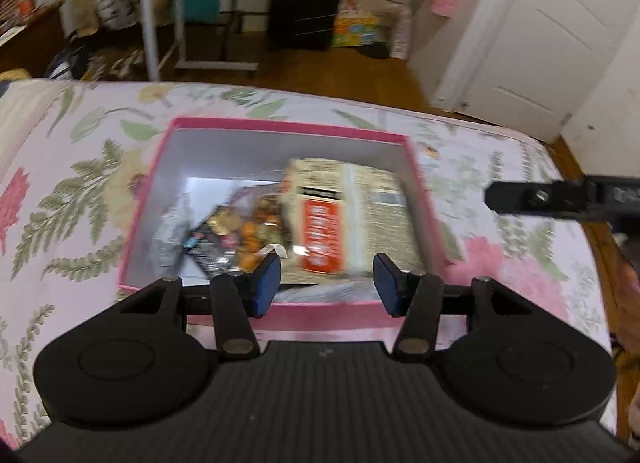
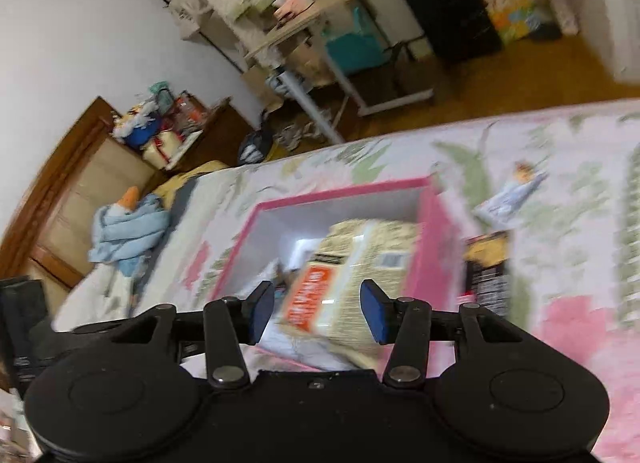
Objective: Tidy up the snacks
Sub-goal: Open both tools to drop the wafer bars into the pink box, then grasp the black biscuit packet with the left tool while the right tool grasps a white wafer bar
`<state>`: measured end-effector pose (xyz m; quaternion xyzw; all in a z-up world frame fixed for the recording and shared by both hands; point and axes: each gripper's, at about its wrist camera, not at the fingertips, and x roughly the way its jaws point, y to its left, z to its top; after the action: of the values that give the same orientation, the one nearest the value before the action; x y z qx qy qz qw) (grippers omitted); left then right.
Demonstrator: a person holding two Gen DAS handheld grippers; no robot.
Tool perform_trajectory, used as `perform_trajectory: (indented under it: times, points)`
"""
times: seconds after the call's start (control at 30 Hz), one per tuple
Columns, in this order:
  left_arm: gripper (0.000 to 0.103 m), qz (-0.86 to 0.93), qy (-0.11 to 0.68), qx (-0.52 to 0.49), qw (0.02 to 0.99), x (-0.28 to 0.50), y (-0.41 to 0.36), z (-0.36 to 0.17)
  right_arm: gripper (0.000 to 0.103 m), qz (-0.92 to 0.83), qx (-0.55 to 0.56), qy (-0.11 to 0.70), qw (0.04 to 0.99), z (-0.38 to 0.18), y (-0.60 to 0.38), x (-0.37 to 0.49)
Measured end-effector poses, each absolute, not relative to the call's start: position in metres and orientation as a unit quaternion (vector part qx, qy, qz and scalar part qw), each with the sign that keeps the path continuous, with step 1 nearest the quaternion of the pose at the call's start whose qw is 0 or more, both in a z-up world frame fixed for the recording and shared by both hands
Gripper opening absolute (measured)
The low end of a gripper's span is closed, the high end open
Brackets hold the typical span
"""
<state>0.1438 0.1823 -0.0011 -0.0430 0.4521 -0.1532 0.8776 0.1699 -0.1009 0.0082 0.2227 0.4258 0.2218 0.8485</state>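
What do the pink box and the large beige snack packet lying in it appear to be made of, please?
Pink box: probably cardboard, matte pink outside, plain white inside, with thin straight walls. Beige snack packet: likely printed plastic film, since it shows a seam; blur hides any gloss.
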Motion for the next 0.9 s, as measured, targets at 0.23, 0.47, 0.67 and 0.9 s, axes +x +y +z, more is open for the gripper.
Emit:
perform_trajectory:
  times: [0.23,0.47,0.67,0.9]
  points:
    - [0.048,-0.198,0.424,-0.015,0.884,0.122,0.117,0.005,0.054,0.185,0.212,0.436,0.855,0.000,-0.148,0.167]
    - [0.044,-0.198,0.434,-0.027,0.878,0.122,0.056,-0.022,0.053,0.183,0.225,0.446,0.847,-0.040,-0.177,0.181]
    - [0.044,-0.146,0.434,-0.046,0.888,0.138,0.001,-0.055,0.052,0.189,0.216,0.454,0.843,-0.066,-0.194,0.229]
    - [0.044,-0.087,0.424,0.006,0.901,0.166,-0.052,-0.106,0.053,0.180,0.215,0.485,0.828,-0.097,-0.200,0.299]
